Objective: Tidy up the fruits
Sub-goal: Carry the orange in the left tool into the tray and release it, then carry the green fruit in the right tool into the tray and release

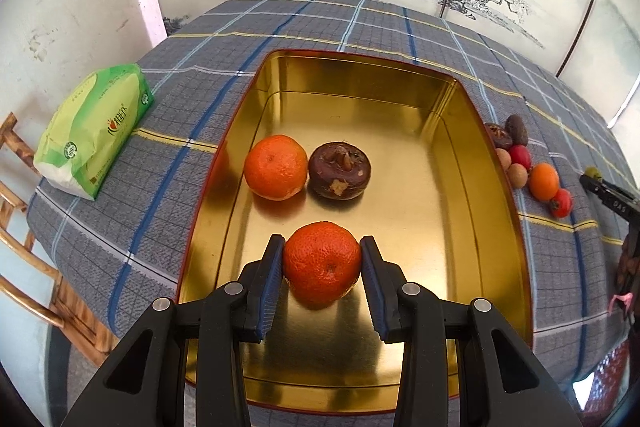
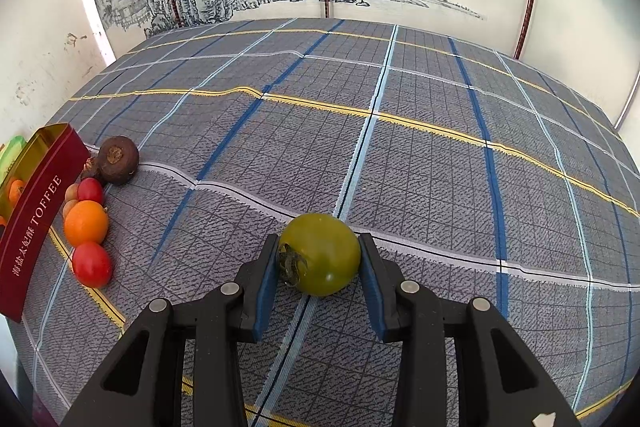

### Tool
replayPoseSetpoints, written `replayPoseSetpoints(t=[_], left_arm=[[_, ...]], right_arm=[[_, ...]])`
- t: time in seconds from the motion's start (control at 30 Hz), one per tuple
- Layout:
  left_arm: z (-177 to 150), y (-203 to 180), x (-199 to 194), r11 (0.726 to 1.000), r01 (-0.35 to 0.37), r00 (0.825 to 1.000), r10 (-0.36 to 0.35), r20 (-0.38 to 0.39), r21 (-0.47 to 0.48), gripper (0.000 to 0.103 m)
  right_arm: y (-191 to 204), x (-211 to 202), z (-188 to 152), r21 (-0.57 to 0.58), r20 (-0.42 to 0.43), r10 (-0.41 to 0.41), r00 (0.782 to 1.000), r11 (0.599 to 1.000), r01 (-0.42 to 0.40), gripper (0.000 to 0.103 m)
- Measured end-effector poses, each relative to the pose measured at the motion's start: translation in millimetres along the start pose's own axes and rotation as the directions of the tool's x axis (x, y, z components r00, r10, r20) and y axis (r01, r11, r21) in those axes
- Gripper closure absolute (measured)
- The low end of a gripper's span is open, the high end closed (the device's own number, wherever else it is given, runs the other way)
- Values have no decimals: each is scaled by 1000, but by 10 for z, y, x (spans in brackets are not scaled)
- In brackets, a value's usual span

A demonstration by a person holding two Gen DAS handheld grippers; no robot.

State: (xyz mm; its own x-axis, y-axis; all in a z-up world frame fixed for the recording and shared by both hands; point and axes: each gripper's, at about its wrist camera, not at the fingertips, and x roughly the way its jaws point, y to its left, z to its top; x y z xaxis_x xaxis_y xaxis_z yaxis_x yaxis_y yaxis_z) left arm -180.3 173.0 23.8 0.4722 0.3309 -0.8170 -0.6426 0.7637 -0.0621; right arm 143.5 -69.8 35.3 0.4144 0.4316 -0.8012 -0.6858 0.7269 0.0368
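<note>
Both grippers loaded, mid-sort into the tin.

Your left gripper point(image 1: 322, 251) pinched a tangerine point(image 1: 322, 263) low over the tin point(image 1: 496, 163), near another tangerine point(image 1: 275, 167) and a brown fruit point(image 1: 339, 170). Your right gripper point(image 2: 319, 253) clamped a green tomato point(image 2: 319, 254) above the cloth point(image 2: 420, 163). Next, as I judged: set down, release, then carry the tomato over.

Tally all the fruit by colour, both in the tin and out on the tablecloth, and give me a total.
orange fruit: 3
brown fruit: 3
red fruit: 2
tan fruit: 2
green fruit: 1
Total: 11
</note>
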Motion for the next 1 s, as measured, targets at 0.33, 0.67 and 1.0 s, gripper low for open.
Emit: replayPoseSetpoints(t=[0.33,0.67,1.0], left_arm=[[-1,25,20,999,-44,999,43,18,6,63],[-5,8,-114,994,-112,990,112,81,1,48],[-39,-114,-393,980,-196,965,188,184,30,38]], right_arm=[[5,13,10,-2,-2,-5,1000,1000,5,67],[4,22,14,0,-2,-5,1000,1000,5,67],[-37,-61,-66,14,10,4,1000,1000,-5,68]])
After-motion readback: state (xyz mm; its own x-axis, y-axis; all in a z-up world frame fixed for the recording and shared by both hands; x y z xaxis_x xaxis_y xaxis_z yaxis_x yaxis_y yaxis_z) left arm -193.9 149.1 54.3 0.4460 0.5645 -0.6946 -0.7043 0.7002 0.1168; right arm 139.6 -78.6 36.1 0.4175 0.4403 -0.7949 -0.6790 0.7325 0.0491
